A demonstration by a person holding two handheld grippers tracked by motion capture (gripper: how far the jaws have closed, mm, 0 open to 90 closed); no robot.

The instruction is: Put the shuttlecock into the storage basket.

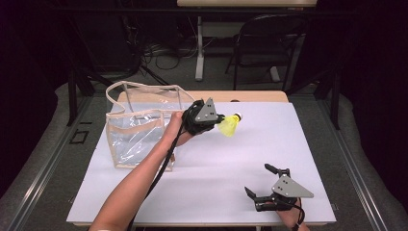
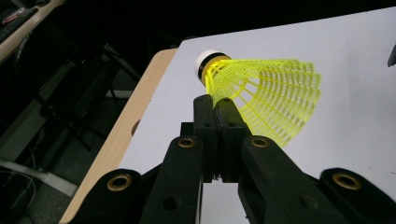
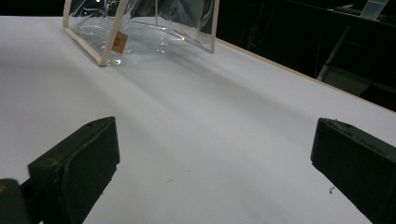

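Observation:
A yellow shuttlecock (image 1: 230,124) with a white cork tip hangs above the white table, held by my left gripper (image 1: 219,119), which is shut on its mesh skirt. In the left gripper view the jaws pinch the skirt's edge of the shuttlecock (image 2: 266,95) just below the cork. A clear plastic bag (image 1: 139,122) with beige trim stands open at the table's left, right beside the left hand. My right gripper (image 1: 262,180) rests near the front right edge, open, with nothing between its fingers (image 3: 74,163). The bag (image 3: 140,32) lies far ahead in the right gripper view.
The white table top (image 1: 240,159) covers a wooden desk whose edge (image 1: 250,96) shows at the back. A black folding chair (image 1: 269,43) and a table leg (image 1: 199,48) stand behind the desk. Cables trail from both grippers.

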